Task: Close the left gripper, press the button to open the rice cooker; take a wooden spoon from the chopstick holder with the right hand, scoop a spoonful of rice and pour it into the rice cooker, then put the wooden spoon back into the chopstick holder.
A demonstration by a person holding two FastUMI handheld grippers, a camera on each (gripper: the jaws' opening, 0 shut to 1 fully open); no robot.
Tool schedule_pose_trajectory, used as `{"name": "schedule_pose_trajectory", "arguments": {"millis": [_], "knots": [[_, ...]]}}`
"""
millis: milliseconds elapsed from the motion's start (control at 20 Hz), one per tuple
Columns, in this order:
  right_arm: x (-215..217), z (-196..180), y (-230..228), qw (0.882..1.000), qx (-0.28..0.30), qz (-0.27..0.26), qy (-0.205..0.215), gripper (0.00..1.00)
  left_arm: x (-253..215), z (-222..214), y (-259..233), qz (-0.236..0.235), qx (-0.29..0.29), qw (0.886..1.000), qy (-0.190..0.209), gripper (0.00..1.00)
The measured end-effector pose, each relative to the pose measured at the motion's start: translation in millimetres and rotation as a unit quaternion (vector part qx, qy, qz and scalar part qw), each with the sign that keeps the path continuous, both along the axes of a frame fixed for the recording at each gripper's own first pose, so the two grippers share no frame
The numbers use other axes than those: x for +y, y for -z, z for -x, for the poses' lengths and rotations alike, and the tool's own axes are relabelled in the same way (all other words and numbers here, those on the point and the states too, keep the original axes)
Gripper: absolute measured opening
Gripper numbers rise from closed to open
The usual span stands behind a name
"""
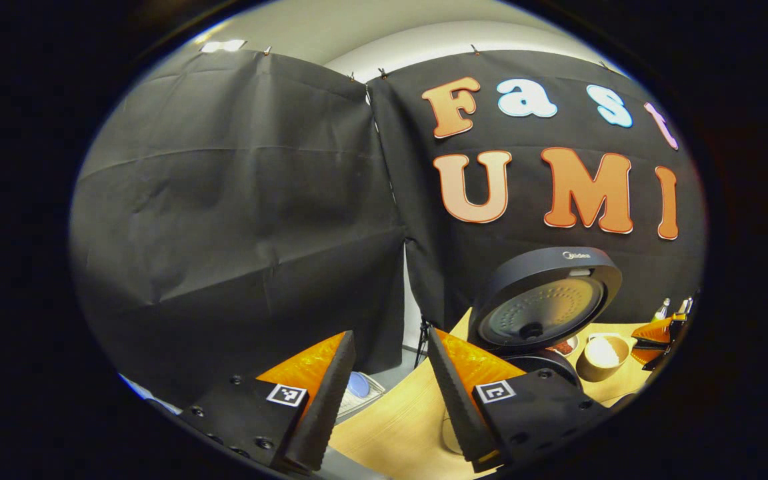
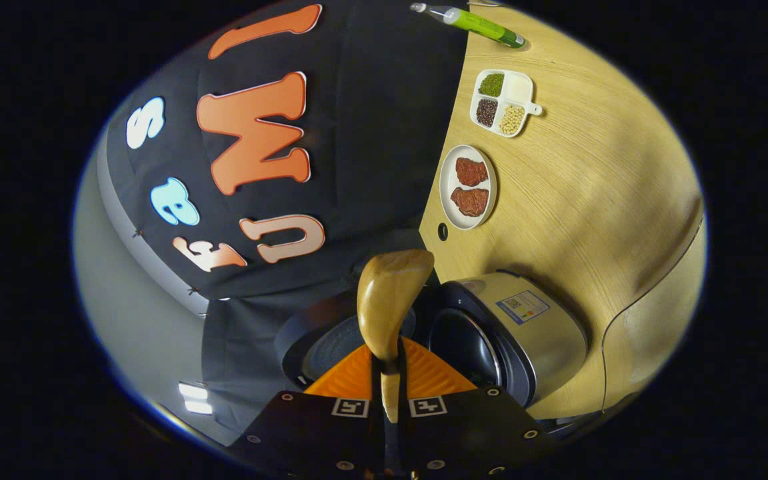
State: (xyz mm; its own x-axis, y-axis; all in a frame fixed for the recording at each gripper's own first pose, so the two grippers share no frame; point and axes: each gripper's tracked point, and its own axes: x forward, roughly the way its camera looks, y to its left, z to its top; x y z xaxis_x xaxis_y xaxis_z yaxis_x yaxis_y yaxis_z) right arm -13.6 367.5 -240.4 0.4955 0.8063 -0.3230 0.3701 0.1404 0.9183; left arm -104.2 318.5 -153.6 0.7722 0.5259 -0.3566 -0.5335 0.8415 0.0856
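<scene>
- Spoon first: your right gripper [image 2: 389,373] has its fingers pressed together on the handle of the wooden spoon [image 2: 389,300]. The spoon's long axis runs straight out from the fingers, bowl end farthest from you.
- Your spoon's bowl sits in front of the open rice cooker [image 2: 511,333], between its raised lid and its body; the right gripper view is rolled, so the cooker looks tipped on its side. You cannot tell whether the bowl still carries rice.
- Your left gripper [image 1: 387,393] hangs with its fingers spread wide and nothing between them, off the near edge of the surface [image 1: 397,427].
- From the left gripper view the cooker's lid [image 1: 544,300] stands up, its inner face toward you, and a rice bowl [image 1: 603,357] sits just beside the cooker.
- Beyond the cooker on the surface you have a plate of meat [image 2: 468,187], a divided dish of grains [image 2: 503,102] and a green bottle [image 2: 477,23] lying on its side, all well apart from the spoon.
</scene>
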Motion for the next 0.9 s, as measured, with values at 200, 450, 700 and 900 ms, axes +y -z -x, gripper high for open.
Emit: {"name": "schedule_pose_trajectory", "arguments": {"millis": [200, 450, 700, 900], "knots": [[19.1, -3.6, 13.0, 0.995, -0.041, 0.086, -0.019, 0.08, 12.6, 3.4, 9.8, 0.007, 0.008, 1.0, -0.003, 0.7], [35.9, -10.5, 11.0, 0.977, -0.114, 0.172, -0.049, 0.07, 24.3, 2.8, 24.4, 0.018, 0.017, 1.0, -0.003, 0.7], [41.8, -12.3, 14.3, 0.946, -0.178, 0.258, -0.078, 0.08, 27.9, 0.4, 31.1, 0.022, 0.021, 1.0, -0.002, 0.77], [47.7, -11.8, 18.6, 0.933, -0.196, 0.288, -0.092, 0.08, 28.1, -2.4, 37.3, 0.024, 0.023, 0.999, 0.003, 0.77]]}}
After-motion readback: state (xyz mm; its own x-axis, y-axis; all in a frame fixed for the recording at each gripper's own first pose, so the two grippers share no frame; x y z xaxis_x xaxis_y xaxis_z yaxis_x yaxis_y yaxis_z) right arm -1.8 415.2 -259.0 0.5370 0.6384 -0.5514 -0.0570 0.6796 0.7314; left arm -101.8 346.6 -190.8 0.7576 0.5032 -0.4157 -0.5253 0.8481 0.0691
